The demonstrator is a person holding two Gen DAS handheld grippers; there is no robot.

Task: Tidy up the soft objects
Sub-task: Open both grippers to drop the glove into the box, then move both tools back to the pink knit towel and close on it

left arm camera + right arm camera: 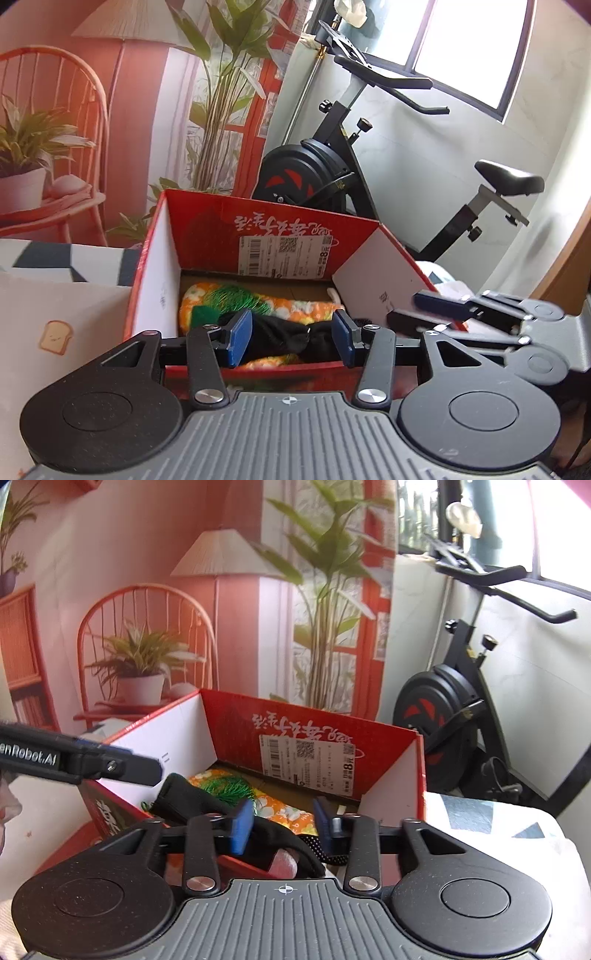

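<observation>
A red cardboard box (280,225) with white inner walls is seen in the middle of both views, its top open. On its floor lies an orange and white plush toy (310,308) with a green tinsel tuft (236,297), toward the far side of the box. A black fabric item (280,338) is draped across the near part of the box, over the plush toy.

In the left wrist view, the left gripper (291,338) is held at the near rim of the box, in the lower middle of the frame. Its blue-padded fingers (240,338) are spread apart, and the black fabric item is seen in the gap between them; no pad is seen pressing on it. The right gripper (436,308) is seen at the right of that frame, over the box's right wall.

In the right wrist view, the right gripper (282,823) is placed at the lower middle of the frame, above the near corner of the box. Its fingers (242,825) are parted. The black fabric item (192,797) runs from the left of the frame past the left pad and under the gap; whether it is touched by that pad cannot be told. One finger of the left gripper (122,762) reaches in from the left edge.

An exercise bike (332,166) is seen behind the box.
</observation>
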